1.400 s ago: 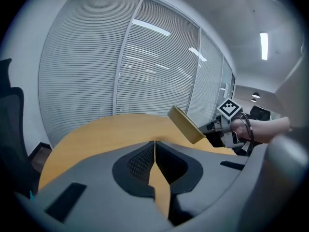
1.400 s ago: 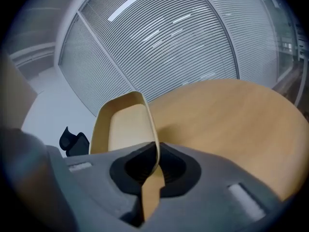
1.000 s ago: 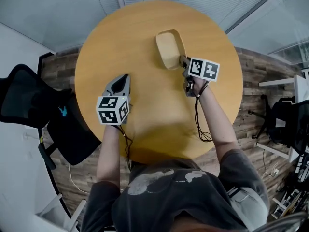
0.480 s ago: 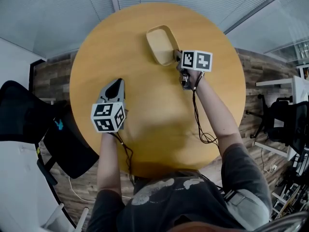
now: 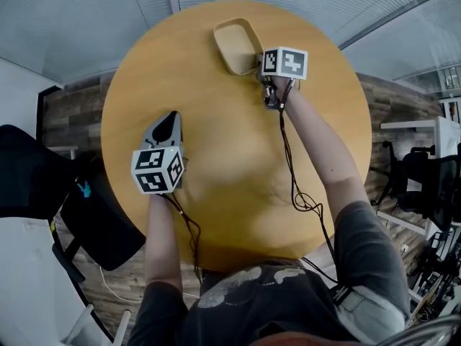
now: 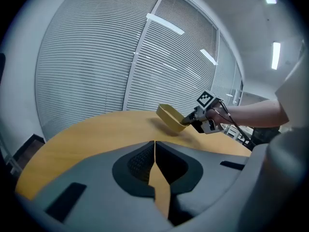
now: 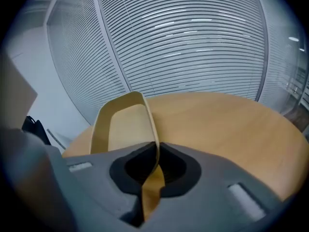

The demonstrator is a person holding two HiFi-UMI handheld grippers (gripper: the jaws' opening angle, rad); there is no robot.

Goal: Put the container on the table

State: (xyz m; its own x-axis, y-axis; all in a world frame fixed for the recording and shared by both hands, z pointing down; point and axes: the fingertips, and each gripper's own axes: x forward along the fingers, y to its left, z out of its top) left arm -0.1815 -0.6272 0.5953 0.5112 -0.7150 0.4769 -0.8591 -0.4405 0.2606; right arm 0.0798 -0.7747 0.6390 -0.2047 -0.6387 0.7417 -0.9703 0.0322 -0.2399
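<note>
The container (image 5: 235, 45) is a shallow tan oval tub, empty inside, at the far side of the round wooden table (image 5: 216, 164). My right gripper (image 5: 261, 68) is shut on its near right rim; in the right gripper view the rim (image 7: 150, 124) runs straight into the pinched jaws (image 7: 155, 153). In the left gripper view the container (image 6: 171, 117) looks tilted, near edge raised. My left gripper (image 5: 171, 117) hovers over the table's left part, shut with nothing in it (image 6: 154, 146).
A black office chair (image 5: 43, 186) stands at the table's left edge. More chairs and desk legs (image 5: 425, 193) crowd the right side. Window blinds (image 7: 193, 42) run behind the table. A cable (image 5: 292, 171) trails from the right gripper along the forearm.
The right gripper has carried the container farther away and slightly left across the table. The left gripper has drifted a little to the left.
</note>
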